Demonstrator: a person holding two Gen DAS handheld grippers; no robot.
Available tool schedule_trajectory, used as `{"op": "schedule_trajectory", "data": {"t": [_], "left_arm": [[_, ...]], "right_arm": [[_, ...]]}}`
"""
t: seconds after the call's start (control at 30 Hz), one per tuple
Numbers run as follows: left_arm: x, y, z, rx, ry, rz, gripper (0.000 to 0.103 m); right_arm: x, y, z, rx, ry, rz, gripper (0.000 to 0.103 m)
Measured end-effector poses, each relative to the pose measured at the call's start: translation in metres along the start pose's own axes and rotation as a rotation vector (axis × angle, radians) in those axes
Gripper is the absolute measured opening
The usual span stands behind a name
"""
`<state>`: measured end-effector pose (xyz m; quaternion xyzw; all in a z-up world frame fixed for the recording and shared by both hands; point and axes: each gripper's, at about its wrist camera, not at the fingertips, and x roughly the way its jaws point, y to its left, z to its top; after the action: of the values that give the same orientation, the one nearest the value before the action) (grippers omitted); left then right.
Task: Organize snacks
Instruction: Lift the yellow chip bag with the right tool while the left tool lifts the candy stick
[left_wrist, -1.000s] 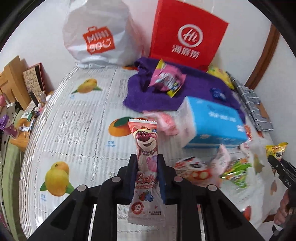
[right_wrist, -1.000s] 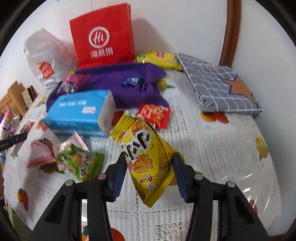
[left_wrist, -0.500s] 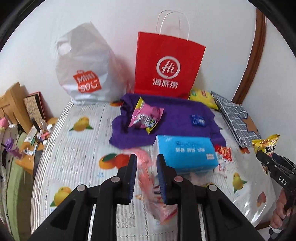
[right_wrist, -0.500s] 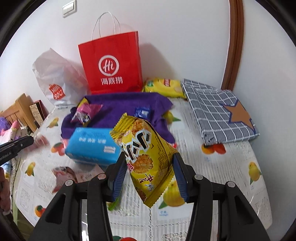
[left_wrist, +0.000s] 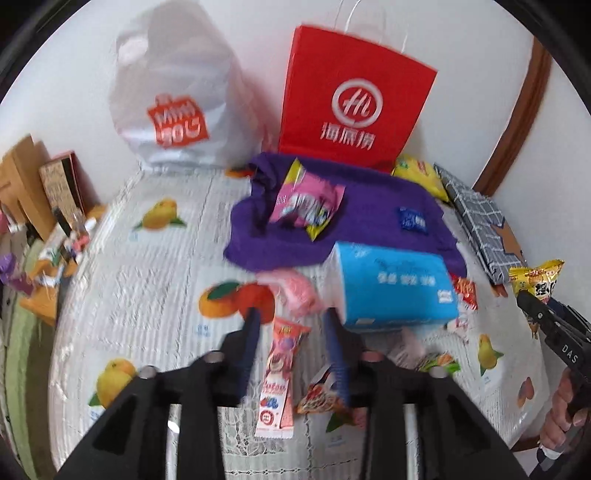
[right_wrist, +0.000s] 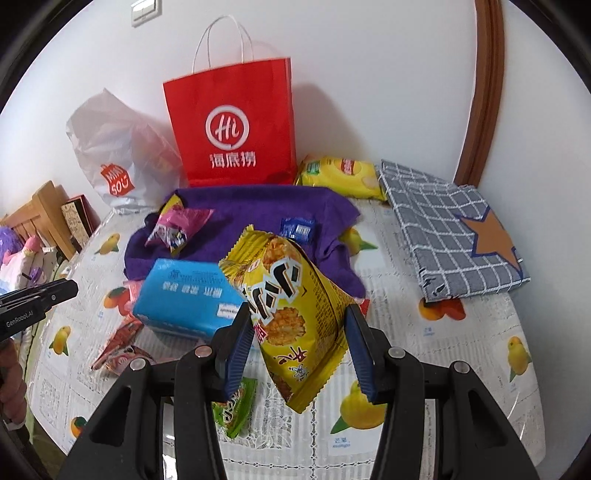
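Yellow cracker packet (right_wrist: 291, 314) gripped in the right gripper (right_wrist: 297, 350); pink lollipop packet (left_wrist: 279, 373) lying loose under the spread left gripper (left_wrist: 293, 350)

The yellow packet stands upright and tilted between the right gripper's blue pads, raised above the fruit-print tablecloth (right_wrist: 443, 369). The pink lollipop packet lies flat on the cloth between the left gripper's parted fingers, touching neither. Just beyond sits the blue tissue pack (left_wrist: 395, 288), and behind that a purple towel (left_wrist: 354, 206) carrying a pink-and-yellow snack bag (left_wrist: 306, 203) and a small blue sachet (left_wrist: 412, 220). A red paper bag (left_wrist: 354, 107) and a white plastic bag (left_wrist: 173, 99) stand against the wall
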<state>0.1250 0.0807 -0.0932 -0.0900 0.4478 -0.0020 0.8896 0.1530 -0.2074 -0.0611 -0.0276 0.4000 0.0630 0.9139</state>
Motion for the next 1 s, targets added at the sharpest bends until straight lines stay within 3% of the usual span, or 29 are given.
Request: {"op": "schedule_trajectory", "data": {"t": [0.4,0.53,0.77,1.0], "left_arm": [[0.067,0.011,-0.033,0.003,0.167,-0.032,0.041],[0.081,0.009,-0.037,0.024,0.195,-0.027,0.033],[0.084,0.001,-0.037,0.075,0.175,-0.005,0.017],[0.061,0.005,-0.028,0.066,0.135,0.007,0.016]], "right_arm": [[0.037,0.001,-0.025,0.008,0.093,-0.025,0.049],[0.045,0.000,-0.026,0.010,0.107,-0.031,0.049],[0.049,-0.002,-0.024,0.010,0.113,-0.045,0.049],[0.044,-0.002,-0.025,0.016,0.102,-0.036,0.049]]}}
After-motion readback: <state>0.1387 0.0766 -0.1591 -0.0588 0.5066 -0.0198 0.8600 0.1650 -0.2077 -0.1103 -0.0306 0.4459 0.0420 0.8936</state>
